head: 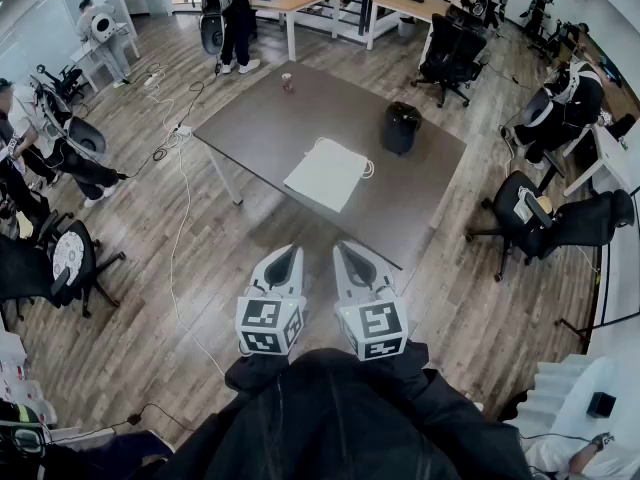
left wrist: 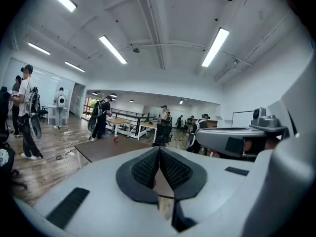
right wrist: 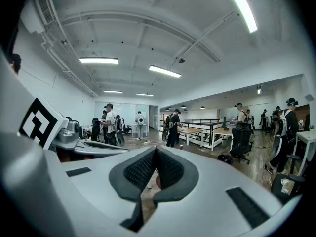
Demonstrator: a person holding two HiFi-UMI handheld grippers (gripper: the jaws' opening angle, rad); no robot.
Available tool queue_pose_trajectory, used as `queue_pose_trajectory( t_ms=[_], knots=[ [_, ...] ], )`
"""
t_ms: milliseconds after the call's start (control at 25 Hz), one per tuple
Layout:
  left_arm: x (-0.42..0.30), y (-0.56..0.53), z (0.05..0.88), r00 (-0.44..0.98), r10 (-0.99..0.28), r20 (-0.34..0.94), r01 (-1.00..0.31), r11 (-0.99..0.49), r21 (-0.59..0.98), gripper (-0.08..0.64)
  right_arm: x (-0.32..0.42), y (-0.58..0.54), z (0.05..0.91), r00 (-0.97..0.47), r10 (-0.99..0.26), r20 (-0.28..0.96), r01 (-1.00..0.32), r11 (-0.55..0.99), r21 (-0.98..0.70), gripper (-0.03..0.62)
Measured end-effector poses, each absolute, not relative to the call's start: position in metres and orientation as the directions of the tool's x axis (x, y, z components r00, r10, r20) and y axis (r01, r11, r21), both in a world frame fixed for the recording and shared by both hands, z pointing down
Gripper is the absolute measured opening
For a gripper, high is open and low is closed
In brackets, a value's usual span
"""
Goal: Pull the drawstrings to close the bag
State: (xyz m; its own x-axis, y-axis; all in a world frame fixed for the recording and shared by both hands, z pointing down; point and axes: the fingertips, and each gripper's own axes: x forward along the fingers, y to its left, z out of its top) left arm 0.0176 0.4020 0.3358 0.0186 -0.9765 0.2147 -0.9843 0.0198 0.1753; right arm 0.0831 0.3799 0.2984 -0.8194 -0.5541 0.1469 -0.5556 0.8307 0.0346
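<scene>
The brown bench (head: 290,118) carries the flat white drawstring bag (head: 325,175) near its middle, apparently untouched, so the whole task is left; left tongs (head: 284,258) and right tongs (head: 351,256) hang well short of it, both closed tight on nothing; only the head view shows the bag's drawstrings (head: 367,168); the gripper views miss them.

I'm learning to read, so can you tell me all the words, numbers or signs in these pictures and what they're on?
No words or numbers can be read anywhere.
Marker cube on the left gripper: black-and-white square patterns, not letters.
Marker cube on the right gripper: the same sort of patterns.
White bag on the table: plain, no print showing.
White thing at the bottom left edge: marks too small to read.
</scene>
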Motion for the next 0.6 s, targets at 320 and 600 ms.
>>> queue_pose_trajectory(
  t_ms=[320,600],
  knots=[
    [0.007,0.408,0.335,0.012,-0.978,0.208,-0.985,0.024,0.172,0.032,0.072,0.387,0.298,-0.819,-0.555,0.143,-0.554,0.831,0.050,0.021],
    [0.005,0.416,0.339,0.014,-0.976,0.217,-0.983,0.026,0.181,0.032,0.069,0.395,0.303,-0.828,-0.541,0.150,-0.541,0.840,0.039,0.021]
  ],
)
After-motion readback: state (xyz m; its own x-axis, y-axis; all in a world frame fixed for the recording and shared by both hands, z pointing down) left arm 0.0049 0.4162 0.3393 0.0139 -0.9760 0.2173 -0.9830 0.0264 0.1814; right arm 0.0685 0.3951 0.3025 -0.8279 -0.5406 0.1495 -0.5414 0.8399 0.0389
